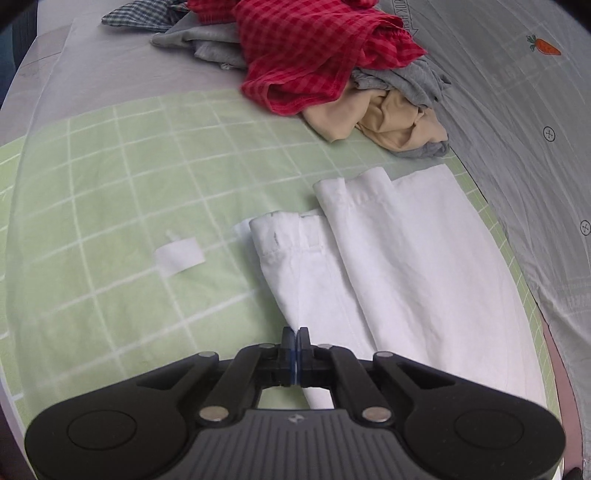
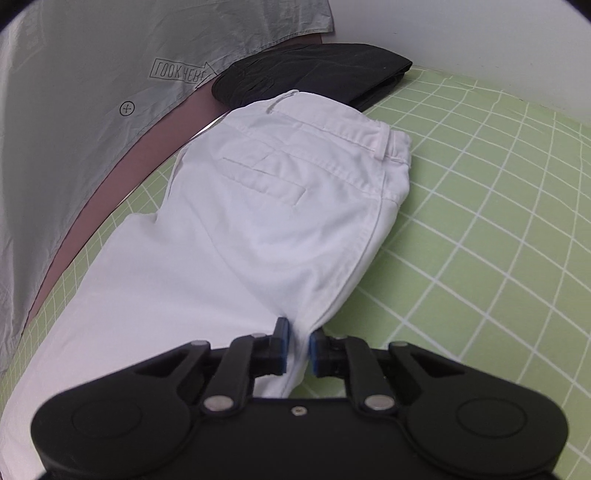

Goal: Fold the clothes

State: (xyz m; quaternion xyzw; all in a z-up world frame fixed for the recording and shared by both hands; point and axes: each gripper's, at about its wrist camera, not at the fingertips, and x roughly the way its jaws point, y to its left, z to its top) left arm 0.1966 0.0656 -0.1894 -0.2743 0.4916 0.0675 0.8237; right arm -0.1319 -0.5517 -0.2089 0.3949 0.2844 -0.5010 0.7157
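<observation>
A: What is hard to make out?
B: In the left wrist view the left gripper [image 1: 294, 341] hides the near end of the white trousers [image 1: 388, 258]. Its fingers are pressed together at the edge of a trouser leg; whether cloth is pinched between them I cannot tell. The far checked cloth [image 1: 133, 16] is cut off by the frame.

A: And the other camera?
B: The right gripper [image 2: 297, 345] has its fingers narrowly apart, with a ridge of the trousers [image 2: 258, 221] lying in the gap, not squeezed. Its body covers the cloth nearest the camera. A folded black garment [image 2: 314, 79] is partly tucked behind the waistband.

A: Any writing?
B: The grey sheet [image 2: 74, 110] carries a boxed arrow reading "LOOK HERE", upside down, and circled crosses. In the left view that sheet [image 1: 517, 110] shows a small carrot [image 1: 545, 45].

A: Materials?
B: The trousers are smooth woven cotton with stitched hems, a welt pocket and belt loops, lying flat on a green gridded mat [image 1: 110, 184]. A small white tag [image 1: 180, 255] lies left of the hems. Far off sits a crumpled pile: red check [image 1: 314, 55], grey jersey [image 1: 406, 79], beige [image 1: 388, 120].
</observation>
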